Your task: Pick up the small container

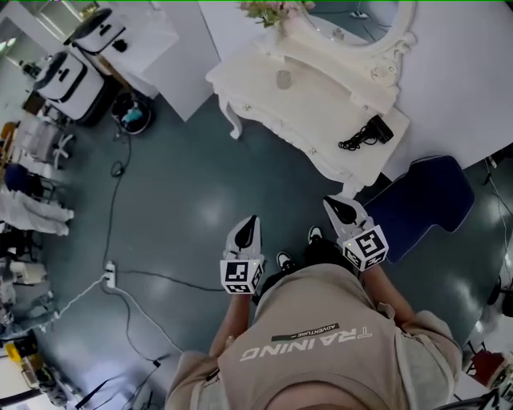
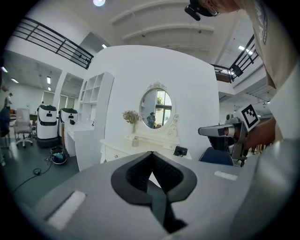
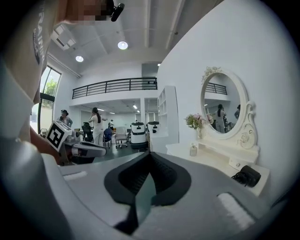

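You are standing on a dark grey-green floor (image 1: 184, 200), facing a white carved dressing table (image 1: 321, 104) that stands against a white wall and carries an oval white-framed mirror (image 2: 156, 105). A navy blue padded chair (image 1: 425, 200) sits at the table's right end, near your right side.

Your left gripper (image 1: 252, 220) is held low in front of you. In the left gripper view its dark jaws meet at the tip and nothing is between them. Your right gripper (image 1: 333, 204) is beside it, nearer the table's edge, and its jaws are also pressed together on nothing.

On the table top, a black hair dryer with a coiled cord (image 1: 375, 130) lies at the end nearest the chair. A bunch of pale flowers (image 1: 276, 11) stands at the far end by the mirror. The small clear container (image 1: 283, 78) stands upright on the table top just in front of the flowers, well apart from the hair dryer and from both grippers.
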`<action>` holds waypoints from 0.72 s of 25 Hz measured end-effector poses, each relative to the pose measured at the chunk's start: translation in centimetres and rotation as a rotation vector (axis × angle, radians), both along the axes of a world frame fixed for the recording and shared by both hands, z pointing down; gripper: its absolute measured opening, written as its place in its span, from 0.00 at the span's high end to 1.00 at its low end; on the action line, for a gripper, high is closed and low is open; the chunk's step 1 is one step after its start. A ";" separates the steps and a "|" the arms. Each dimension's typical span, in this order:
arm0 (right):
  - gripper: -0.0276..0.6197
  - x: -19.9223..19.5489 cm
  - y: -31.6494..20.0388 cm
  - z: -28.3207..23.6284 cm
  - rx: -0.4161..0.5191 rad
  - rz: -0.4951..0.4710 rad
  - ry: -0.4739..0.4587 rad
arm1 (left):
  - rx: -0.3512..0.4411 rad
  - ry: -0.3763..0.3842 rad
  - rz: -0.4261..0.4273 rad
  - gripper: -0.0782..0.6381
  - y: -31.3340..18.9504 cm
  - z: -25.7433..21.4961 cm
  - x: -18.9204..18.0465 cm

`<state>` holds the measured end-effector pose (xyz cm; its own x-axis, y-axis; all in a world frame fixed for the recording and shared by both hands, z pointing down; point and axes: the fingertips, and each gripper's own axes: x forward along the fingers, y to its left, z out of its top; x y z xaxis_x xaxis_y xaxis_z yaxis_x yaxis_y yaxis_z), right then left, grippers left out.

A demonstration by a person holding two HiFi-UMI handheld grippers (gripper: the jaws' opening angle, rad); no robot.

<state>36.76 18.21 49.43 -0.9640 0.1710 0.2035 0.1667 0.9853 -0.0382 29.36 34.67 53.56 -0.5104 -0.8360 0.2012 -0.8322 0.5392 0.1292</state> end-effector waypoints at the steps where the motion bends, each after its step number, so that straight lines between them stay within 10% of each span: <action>1: 0.95 -0.2 0.0 0.0 0.002 -0.002 0.008 | 0.004 0.008 -0.002 0.87 0.0 0.1 -0.2; 18: 0.95 -13.6 -4.3 2.0 -0.052 -0.106 0.009 | -0.098 -0.013 0.013 0.87 -5.8 -1.1 -9.9</action>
<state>23.20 13.91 51.47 -0.9382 0.2821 0.2003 0.2690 0.9589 -0.0908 19.43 28.85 52.45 -0.5026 -0.8195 0.2753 -0.8407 0.5375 0.0654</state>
